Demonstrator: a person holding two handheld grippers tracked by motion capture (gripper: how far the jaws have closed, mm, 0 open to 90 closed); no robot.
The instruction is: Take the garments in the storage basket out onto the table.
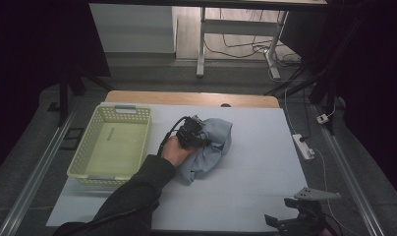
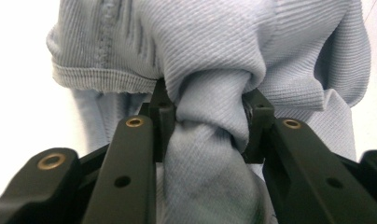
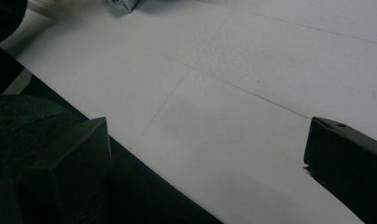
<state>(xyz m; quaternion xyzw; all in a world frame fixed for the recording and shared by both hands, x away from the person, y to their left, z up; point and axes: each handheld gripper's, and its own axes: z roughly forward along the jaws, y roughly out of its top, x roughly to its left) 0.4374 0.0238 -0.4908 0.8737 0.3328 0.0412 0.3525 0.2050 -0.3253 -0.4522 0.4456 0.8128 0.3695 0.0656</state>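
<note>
A pale grey-blue ribbed cloth (image 1: 216,145) lies crumpled on the white table top (image 1: 255,162) near its middle. My left gripper (image 1: 200,140) comes in from the left and is shut on a bunched fold of the cloth (image 2: 210,51). In the left gripper view, both black pads (image 2: 162,116) press into the fabric with my left gripper (image 2: 206,123) low over the table. My right gripper (image 1: 281,223) rests at the front right edge of the table, well away from the cloth. Its jaws stand wide apart with bare table between them, so my right gripper (image 3: 205,144) is open.
A pale yellow-green plastic basket (image 1: 83,150) stands on the table's left side, with nothing in it that I can see. A white power strip (image 1: 303,146) lies on the floor beyond the right edge. In the right gripper view the table's front edge (image 3: 130,149) runs diagonally.
</note>
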